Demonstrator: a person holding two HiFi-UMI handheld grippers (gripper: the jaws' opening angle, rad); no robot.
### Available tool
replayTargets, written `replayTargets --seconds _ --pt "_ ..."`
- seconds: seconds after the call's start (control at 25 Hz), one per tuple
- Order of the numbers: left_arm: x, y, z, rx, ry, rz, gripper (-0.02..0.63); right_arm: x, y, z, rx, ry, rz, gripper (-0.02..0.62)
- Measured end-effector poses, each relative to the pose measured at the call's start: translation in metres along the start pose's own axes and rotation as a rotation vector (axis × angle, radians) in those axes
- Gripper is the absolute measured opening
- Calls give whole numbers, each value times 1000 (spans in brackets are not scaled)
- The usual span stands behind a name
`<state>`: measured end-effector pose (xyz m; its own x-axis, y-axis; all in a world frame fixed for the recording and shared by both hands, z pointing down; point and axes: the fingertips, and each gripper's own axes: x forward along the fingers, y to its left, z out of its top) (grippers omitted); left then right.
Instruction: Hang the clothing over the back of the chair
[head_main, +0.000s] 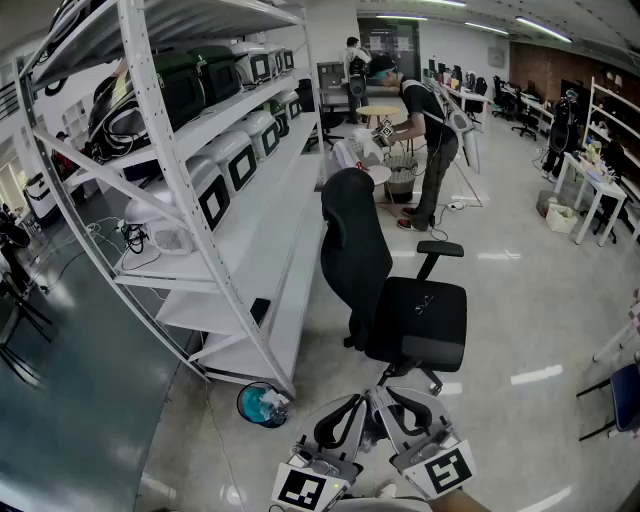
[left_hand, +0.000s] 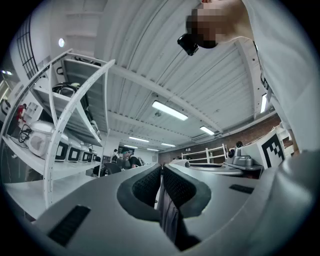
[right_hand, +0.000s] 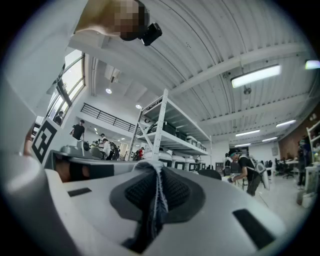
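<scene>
A black office chair stands in front of me in the head view, its tall back (head_main: 355, 250) turned toward the shelves and its seat (head_main: 425, 320) to the right. Both grippers are low at the bottom edge, side by side and just short of the seat. The left gripper (head_main: 350, 408) (left_hand: 161, 172) is shut on a fold of grey clothing (left_hand: 169, 217). A bunched grey-and-white edge of the clothing (right_hand: 157, 197) is pinched in the right gripper (head_main: 392, 402) (right_hand: 152, 167). Most of the garment hangs below, out of sight.
A long white shelving rack (head_main: 230, 160) with several appliances runs along the left. A blue bin (head_main: 262, 403) sits on the floor by its near post. A person (head_main: 425, 130) bends over a small table beyond the chair. Desks and a blue chair (head_main: 625, 395) stand at right.
</scene>
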<state>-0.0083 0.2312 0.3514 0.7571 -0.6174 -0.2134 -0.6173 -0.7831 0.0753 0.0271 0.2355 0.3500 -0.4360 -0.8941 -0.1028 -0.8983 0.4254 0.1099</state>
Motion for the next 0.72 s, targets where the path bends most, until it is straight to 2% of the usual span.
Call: replayTargets --seconds 0.4,0.72 --pt "12 6 11 80 -23 29 21 8 -14 -8 -20 10 -33 37" --pt "27 12 3 136 3 51 21 13 -24 -8 -54 3 -45 38"
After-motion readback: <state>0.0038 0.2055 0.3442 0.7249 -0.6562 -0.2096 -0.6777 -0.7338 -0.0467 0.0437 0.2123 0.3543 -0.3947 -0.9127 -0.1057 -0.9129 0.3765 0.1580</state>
